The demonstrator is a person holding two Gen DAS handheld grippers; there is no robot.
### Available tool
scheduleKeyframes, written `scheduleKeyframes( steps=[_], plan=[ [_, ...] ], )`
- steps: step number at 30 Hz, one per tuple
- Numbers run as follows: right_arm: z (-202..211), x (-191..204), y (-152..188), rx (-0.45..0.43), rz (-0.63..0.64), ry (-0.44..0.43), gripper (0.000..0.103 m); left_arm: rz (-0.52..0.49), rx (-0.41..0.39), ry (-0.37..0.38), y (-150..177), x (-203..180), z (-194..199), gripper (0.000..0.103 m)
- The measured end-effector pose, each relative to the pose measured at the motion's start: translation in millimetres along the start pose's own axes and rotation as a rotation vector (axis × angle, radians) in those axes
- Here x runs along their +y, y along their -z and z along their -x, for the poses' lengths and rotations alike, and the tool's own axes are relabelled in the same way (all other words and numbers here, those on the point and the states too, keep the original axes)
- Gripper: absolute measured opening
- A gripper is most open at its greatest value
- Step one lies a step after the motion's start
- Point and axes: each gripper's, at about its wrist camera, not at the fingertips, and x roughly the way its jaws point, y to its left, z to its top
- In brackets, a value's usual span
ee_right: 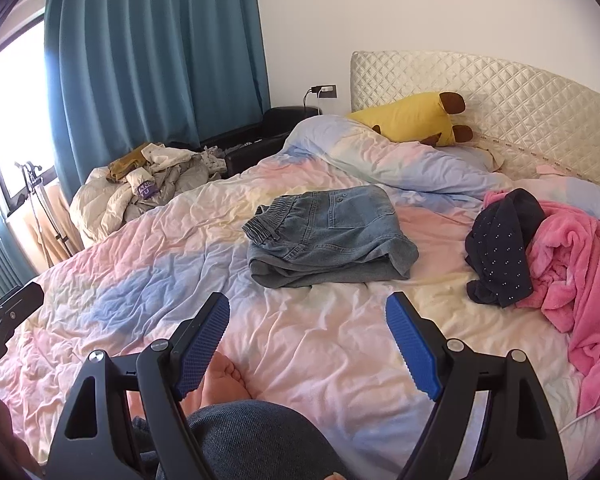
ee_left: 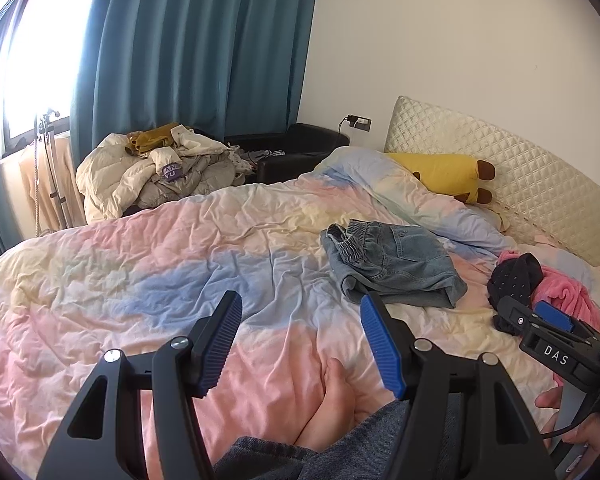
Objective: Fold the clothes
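Folded blue denim shorts [ee_left: 396,266] [ee_right: 328,236] lie on the pastel duvet [ee_left: 180,248] [ee_right: 300,340] in the middle of the bed. To their right a dark dotted garment [ee_left: 514,276] [ee_right: 500,244] lies against a crumpled pink fleece garment [ee_left: 568,292] [ee_right: 572,264]. My left gripper [ee_left: 300,340] is open and empty, held above the duvet short of the shorts. My right gripper [ee_right: 308,344] is open and empty, also short of the shorts; it shows at the right edge of the left wrist view [ee_left: 548,320].
A yellow plush toy [ee_left: 444,174] [ee_right: 416,118] lies by the quilted headboard [ee_left: 500,164] [ee_right: 500,96]. A heap of pale jackets [ee_left: 152,172] [ee_right: 140,184] sits beyond the bed's far side, below teal curtains [ee_left: 192,48]. The person's bare foot [ee_left: 332,408] [ee_right: 220,380] and denim-clad knee [ee_right: 252,440] rest on the duvet.
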Motion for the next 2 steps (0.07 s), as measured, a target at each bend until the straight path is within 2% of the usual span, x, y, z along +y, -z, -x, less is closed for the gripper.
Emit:
scheduleKeyframes(
  steps=[2],
  plan=[
    [-0.4, -0.6, 0.1, 0.003, -0.001, 0.004, 0.082, -0.004, 0.000, 0.001, 0.7, -1.7, -0.1, 0.064]
  ],
)
